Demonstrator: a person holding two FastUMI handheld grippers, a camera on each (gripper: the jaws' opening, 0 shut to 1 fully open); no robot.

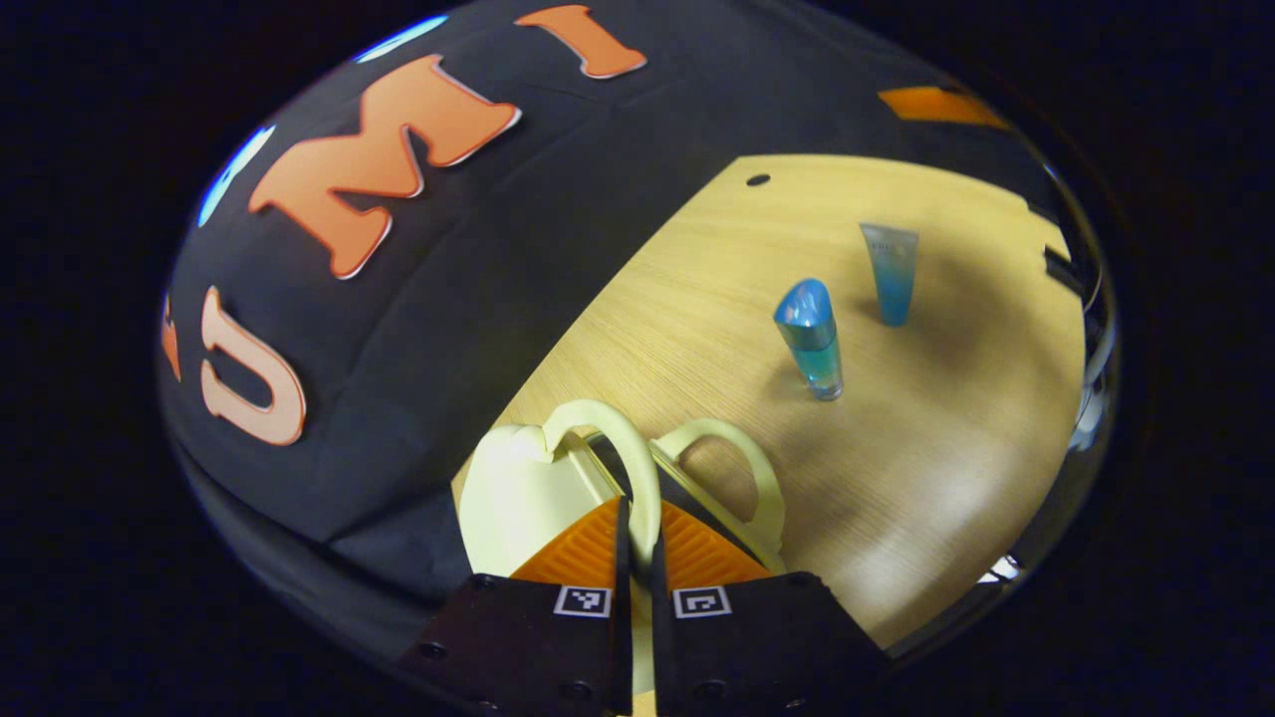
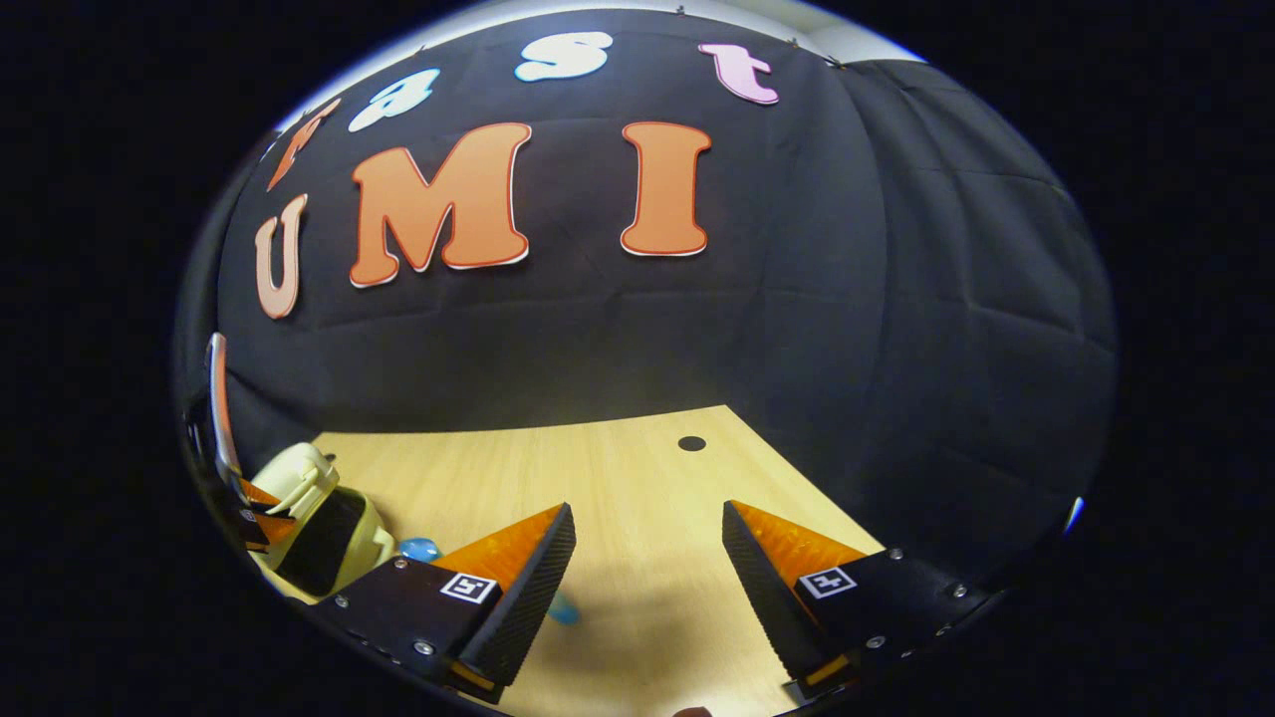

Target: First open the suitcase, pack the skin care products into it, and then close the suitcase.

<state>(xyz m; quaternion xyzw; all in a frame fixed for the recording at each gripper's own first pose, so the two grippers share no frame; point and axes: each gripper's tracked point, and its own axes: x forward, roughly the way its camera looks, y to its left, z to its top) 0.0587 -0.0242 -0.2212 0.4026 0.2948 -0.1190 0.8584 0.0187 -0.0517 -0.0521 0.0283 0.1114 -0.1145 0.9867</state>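
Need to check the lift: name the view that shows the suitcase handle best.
Left gripper view: the suitcase handle sits close up, pinched between the left tongs. Right gripper view shows it small, at the far left edge.

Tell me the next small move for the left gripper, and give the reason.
Probably lift the handle further to swing the lid open: the left gripper is shut on it, the pale suitcase shows a dark gap, and the blue bottle and tube stand unpacked on the table.

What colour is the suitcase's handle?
Pale cream-yellow handle, like the suitcase shell; clearest in the left gripper view.
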